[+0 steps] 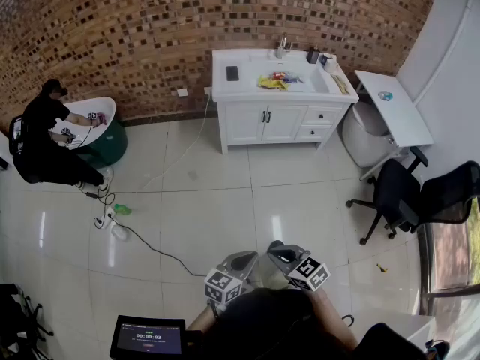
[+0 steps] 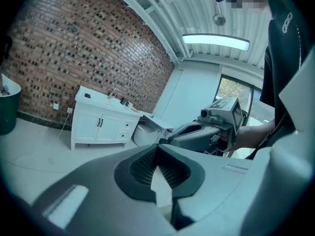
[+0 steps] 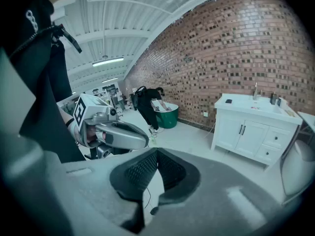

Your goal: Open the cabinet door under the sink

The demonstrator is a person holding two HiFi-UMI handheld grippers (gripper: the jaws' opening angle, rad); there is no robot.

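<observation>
Both sets of fingers (image 2: 143,167) are pinched tip to tip, and neither pair has anything in it.

Now the room. There's a glossy white tile floor (image 1: 225,201) and a long brick wall (image 1: 112,28) across the back. Against that wall stands the white cabinet (image 1: 277,122), with the sink (image 1: 289,77) set in its top. Colourful bits lie in the basin and a faucet (image 1: 283,47) rises behind it. Its two doors (image 1: 247,124) sit flat shut, with dark handles side by side at the centre seam and drawers to their right. A black office chair (image 1: 409,193) stands off to the right. Far left, a person in black (image 1: 45,137) bends over a green tub (image 1: 105,141), and a cable (image 1: 150,242) snakes over the tiles.

On to the hands, which are low at the bottom of the head view, close to the body. The left gripper (image 1: 251,256) and right gripper (image 1: 274,247) sit side by side with their noses nearly meeting. Both are tipped a little downward and aimed across the open floor at the cabinet, well apart from it. A small screen (image 1: 148,337) glows at the bottom left.

Back to the fingers. In the left gripper view the ribbed dark pads meet at the point. In the right gripper view it's the same, with tips together and nothing gripped.
</observation>
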